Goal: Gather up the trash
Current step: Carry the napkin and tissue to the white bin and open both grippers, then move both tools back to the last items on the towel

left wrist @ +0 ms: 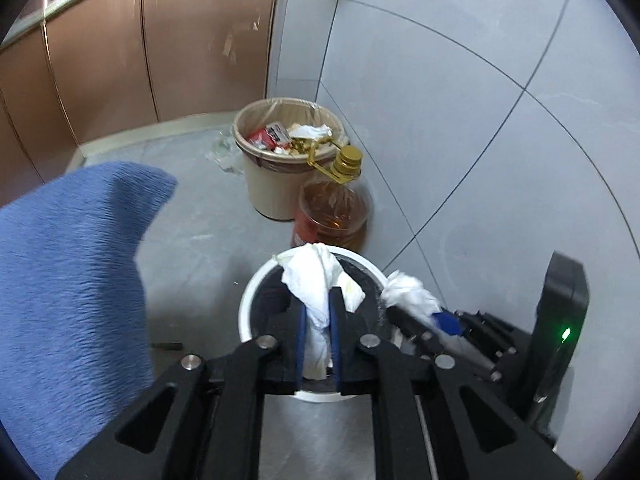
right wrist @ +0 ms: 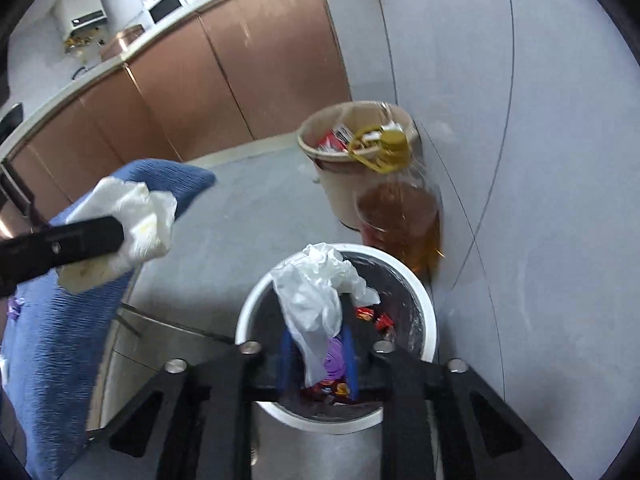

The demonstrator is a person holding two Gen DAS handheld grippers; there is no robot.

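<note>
Kitchen floor holds a white bin (right wrist: 424, 312) under both grippers, left (left wrist: 319, 320) pinching a tissue (left wrist: 316, 280), right (right wrist: 316, 344), slightly spread, around a wad (right wrist: 316, 292); either could cling to a pad or drop past the rim.

light: bright, even from where I sit | glare: cabinet doors (right wrist: 224, 80) | blur: slight smear | edges: fisheye bend, dark corners
</note>
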